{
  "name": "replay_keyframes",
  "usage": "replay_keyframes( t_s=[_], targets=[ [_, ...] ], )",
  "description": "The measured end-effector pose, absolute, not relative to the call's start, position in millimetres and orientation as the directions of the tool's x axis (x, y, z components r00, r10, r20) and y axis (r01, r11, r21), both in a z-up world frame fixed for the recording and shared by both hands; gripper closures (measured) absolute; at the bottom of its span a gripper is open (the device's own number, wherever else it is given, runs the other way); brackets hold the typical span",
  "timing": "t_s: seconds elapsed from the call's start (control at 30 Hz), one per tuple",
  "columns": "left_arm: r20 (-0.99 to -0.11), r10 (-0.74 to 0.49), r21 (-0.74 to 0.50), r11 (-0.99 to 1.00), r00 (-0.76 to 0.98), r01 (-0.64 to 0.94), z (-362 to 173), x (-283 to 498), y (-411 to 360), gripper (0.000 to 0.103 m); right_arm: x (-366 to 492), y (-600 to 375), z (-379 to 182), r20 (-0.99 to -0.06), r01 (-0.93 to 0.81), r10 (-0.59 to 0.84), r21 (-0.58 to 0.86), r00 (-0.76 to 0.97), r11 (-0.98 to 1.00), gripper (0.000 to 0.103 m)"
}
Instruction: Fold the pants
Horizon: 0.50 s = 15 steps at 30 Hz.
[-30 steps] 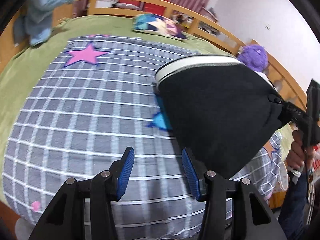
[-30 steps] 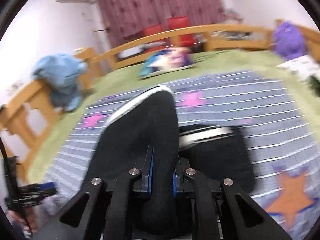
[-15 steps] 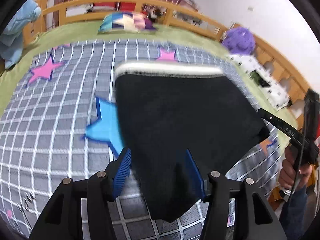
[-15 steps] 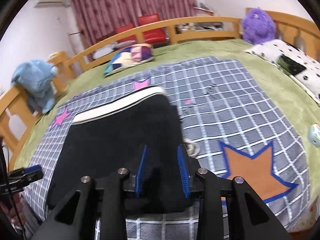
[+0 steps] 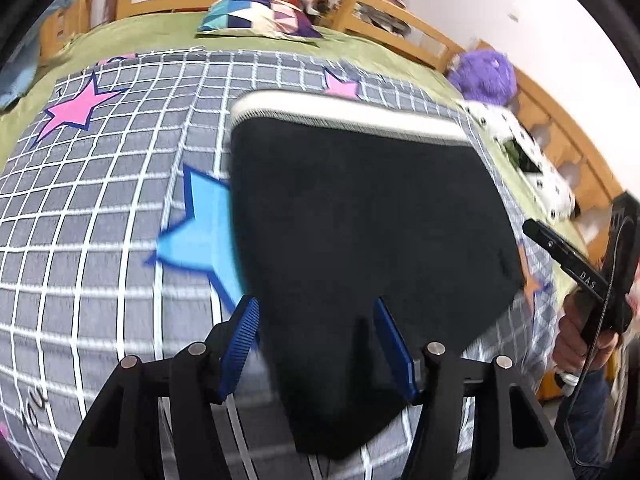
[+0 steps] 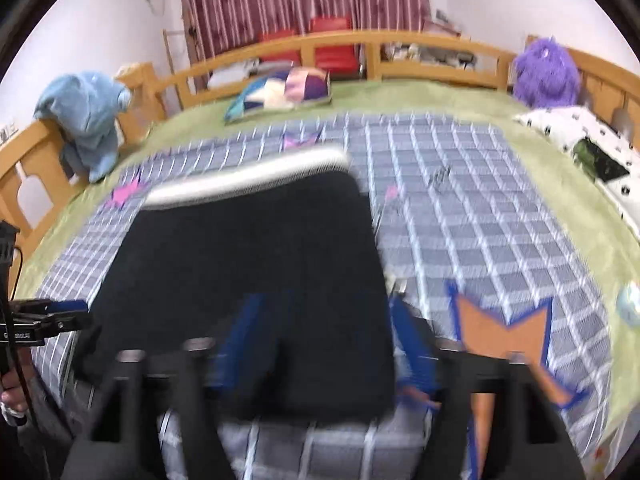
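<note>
I am working over the black pants (image 5: 360, 216), which are lying folded on the checked blanket (image 5: 100, 208) of the bed, their white waistband (image 5: 344, 114) at the far end from my fingers and the narrow near end reaching in between them. My left gripper (image 5: 316, 344) is hanging with its blue fingers (image 5: 240, 344) spread wide, one on each side of that near end, pinching nothing. My right gripper (image 6: 320, 344) is blurred, but its fingers (image 6: 412, 344) also look spread, with the dark cloth running in between them and no grip that I can see.

I judge that I am getting ready for the next fold. To do it well, I should be lowering both pairs of fingers onto the near edge, catching all the layers together, not just the top one, taking the two corners level with each other, then carrying them toward the waistband so the edges meet squarely and no crease bunches in the middle.

As for containers, I am seeing none: no basket, box or drawer ahead of my fingers, only the bed inside its wooden rail (image 6: 400, 46), with a patchwork pillow (image 6: 280, 94) lying beyond the waistband.
</note>
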State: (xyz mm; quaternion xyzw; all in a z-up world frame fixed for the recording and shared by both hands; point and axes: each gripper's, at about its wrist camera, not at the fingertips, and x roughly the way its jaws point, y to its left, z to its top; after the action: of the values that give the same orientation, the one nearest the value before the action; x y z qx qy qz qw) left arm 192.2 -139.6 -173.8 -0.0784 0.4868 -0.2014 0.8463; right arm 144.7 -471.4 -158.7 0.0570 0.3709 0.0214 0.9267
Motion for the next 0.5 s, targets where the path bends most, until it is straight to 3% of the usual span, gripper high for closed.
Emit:
replay_keyframes(
  t_s=[0.13, 0.2, 0.3, 0.5],
  targets=[
    [-0.785, -0.442, -0.388, 0.897, 0.434, 0.212, -186.4, 225.6, -137.2, 0.043, 194.5, -492.0, -175.5, -0.734, 0.017, 0.148, 0.213, 0.663, 0.977, 0.029],
    [-0.785, -0.447, -0.407, 0.894, 0.429, 0.188, -198.0, 237.0, -135.8, 0.043, 218.5, -498.3, -196.1, -0.785, 0.039, 0.156, 0.224, 0.599, 0.974, 0.036],
    [-0.786, -0.462, -0.426, 0.886, 0.410, 0.182, -214.1, 248.8, -139.2, 0.043, 234.9, -507.3, -212.1, -0.780, 0.037, 0.256, 0.336, 0.571, 0.941, 0.037],
    [-0.751, -0.525, -0.499, 0.849, 0.400, 0.178, -237.7, 263.8, -136.3, 0.037, 251.3, -499.4, -232.1, -0.805, 0.024, 0.281, 0.343, 0.522, 0.939, 0.041]
  ],
)
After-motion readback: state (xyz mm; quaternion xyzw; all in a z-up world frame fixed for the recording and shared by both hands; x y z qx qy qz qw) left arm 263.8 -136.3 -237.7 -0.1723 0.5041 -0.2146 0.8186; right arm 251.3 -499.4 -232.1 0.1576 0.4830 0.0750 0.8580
